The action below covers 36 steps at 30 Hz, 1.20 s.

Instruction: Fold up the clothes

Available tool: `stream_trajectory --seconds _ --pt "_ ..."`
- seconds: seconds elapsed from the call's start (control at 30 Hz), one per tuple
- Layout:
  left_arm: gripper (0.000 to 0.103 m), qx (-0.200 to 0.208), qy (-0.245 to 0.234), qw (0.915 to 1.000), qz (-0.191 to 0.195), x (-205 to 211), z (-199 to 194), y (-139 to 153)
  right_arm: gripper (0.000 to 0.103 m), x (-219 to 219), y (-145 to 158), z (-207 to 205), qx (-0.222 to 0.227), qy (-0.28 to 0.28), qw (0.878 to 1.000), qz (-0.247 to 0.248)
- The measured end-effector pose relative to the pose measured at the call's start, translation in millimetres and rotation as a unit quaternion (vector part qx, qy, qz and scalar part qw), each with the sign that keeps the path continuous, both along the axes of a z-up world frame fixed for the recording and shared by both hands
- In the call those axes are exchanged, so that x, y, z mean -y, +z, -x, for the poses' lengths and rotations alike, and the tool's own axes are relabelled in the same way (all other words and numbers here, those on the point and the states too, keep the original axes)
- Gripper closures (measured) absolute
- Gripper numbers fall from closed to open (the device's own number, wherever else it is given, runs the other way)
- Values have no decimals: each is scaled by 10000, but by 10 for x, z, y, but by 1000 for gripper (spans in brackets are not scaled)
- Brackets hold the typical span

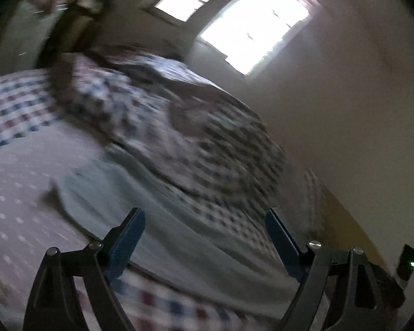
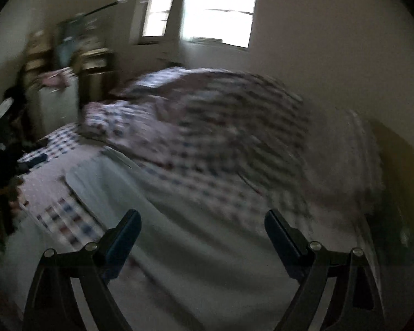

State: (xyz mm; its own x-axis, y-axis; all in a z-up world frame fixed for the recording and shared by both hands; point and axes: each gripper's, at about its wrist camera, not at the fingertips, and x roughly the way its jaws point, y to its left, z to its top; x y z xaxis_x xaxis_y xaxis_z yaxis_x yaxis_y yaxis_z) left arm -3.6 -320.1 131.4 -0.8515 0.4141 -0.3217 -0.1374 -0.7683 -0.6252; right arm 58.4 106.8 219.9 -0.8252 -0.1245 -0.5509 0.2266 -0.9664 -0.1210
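A bed (image 2: 353,143) fills both views, covered by a checked bedspread (image 1: 16,107) with a heaped checked quilt (image 2: 207,121) piled toward the wall under the bright window (image 1: 251,27). Both pictures are motion-blurred. A pale grey-green garment (image 2: 207,248) lies spread flat on the bed in front of the quilt, directly ahead of both tools. The left tool (image 1: 204,220) stands wide apart, holding nothing, above the garment's near part (image 1: 179,234). The right tool (image 2: 202,220) is likewise spread wide and empty over the cloth.
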Motion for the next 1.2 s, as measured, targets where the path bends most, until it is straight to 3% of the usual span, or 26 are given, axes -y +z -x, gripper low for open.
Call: stream_trajectory --seconds 0.1,0.17,0.27,0.33,0.43,0.5,0.57,0.63,0.73,0.83,0.93,1.0,1.1,1.2 --pt "12 86 -751 9969 235 -617 -262 31 9 -721 -335 -563 220 -822 9952 483" --pt "12 251 -1301 9898 530 -1090 -429 -9 9 -1098 -566 -864 359 -1278 9880 792" --pt "12 572 -1897 9736 1134 -1717 -716 -98 9 -1423 -908 -1224 316 -1776 9794 910" --pt "12 774 -2269 9583 1555 -2113 -933 -213 9 -1515 -1104 -1386 238 -2082 9743 827" --pt "12 929 -2608 9364 2158 -2500 -1242 -359 9 -1673 -1393 -1546 473 -2068 9696 1224" --pt "12 924 -2572 9307 2433 -2582 -1407 -398 11 -1728 -1443 -1543 768 -1889 9677 1482" --pt "12 922 -2359 9364 2429 -2499 -1483 -379 11 -1731 -1379 -1592 704 -1691 9721 1465" --pt "12 855 -1911 9512 2269 -2273 -1549 -330 11 -1762 -1319 -1677 539 -1600 9754 1416" --pt "12 879 -970 9768 1694 -1732 -1707 -325 11 -1956 -1261 -1811 412 -1757 9722 1490" --pt "12 1055 -13 9880 1131 -1165 -1985 -340 11 -2257 -1219 -1888 303 -2077 9609 1807" --pt "12 1141 872 9862 822 -608 -2372 -344 11 -2636 -1222 -1954 257 -2403 9365 2542" --pt "12 1186 1417 9810 598 -251 -2629 -345 11 -2790 -1238 -2008 235 -2530 9211 2950" --pt "12 1318 2023 9704 -67 214 -3002 -433 11 -2915 -1249 -2051 190 -2635 9058 3312" --pt "12 1494 2471 9535 -867 628 -3340 -630 11 -2836 -1256 -2001 188 -2573 9079 3303"
